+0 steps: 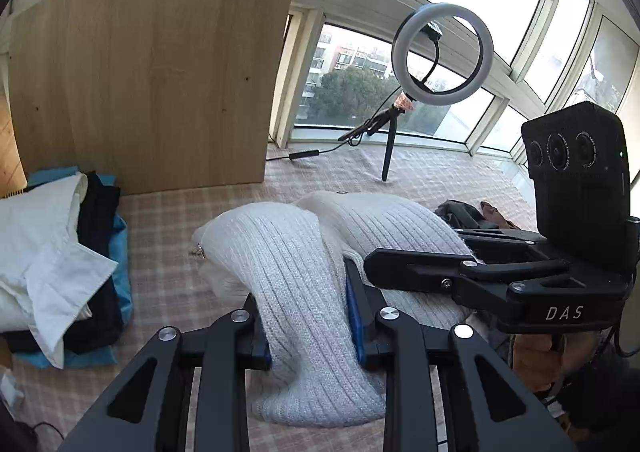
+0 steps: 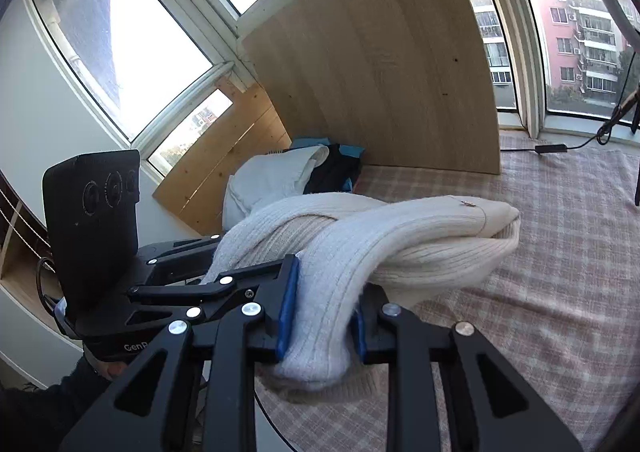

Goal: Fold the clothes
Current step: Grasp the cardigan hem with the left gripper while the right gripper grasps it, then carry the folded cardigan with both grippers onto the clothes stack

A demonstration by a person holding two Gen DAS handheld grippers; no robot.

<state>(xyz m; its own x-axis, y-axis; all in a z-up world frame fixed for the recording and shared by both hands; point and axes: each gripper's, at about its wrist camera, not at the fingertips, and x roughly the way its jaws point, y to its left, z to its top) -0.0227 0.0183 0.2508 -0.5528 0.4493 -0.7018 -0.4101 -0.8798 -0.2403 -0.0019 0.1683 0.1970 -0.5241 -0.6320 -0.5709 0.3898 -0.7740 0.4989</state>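
1. Left hand-held gripper (image 1: 310, 336): clamped on the white knit sweater (image 1: 296, 264), which hangs lifted over the plaid-covered bed (image 1: 168, 236).
2. Right hand-held gripper (image 2: 320, 316): also clamped on the sweater, w/ a thick bunch between the blue pads (image 2: 287, 304).
3. Risk: knit is stretchy & bunched, so a layer could slip out of either grip, or the far end drag & crumple, giving a skewed fold.
4. Count: 2 grippers, 1 sweater, 1 clothes pile (image 1: 60, 264) at left, 1 ring light (image 1: 442, 53), 1 wood board (image 1: 152, 75).

Checked cloth-covered surface (image 1: 440, 171), clothes pile (image 1: 60, 252), tripod (image 1: 386, 155), perhaps dark garments (image 1: 464, 211)
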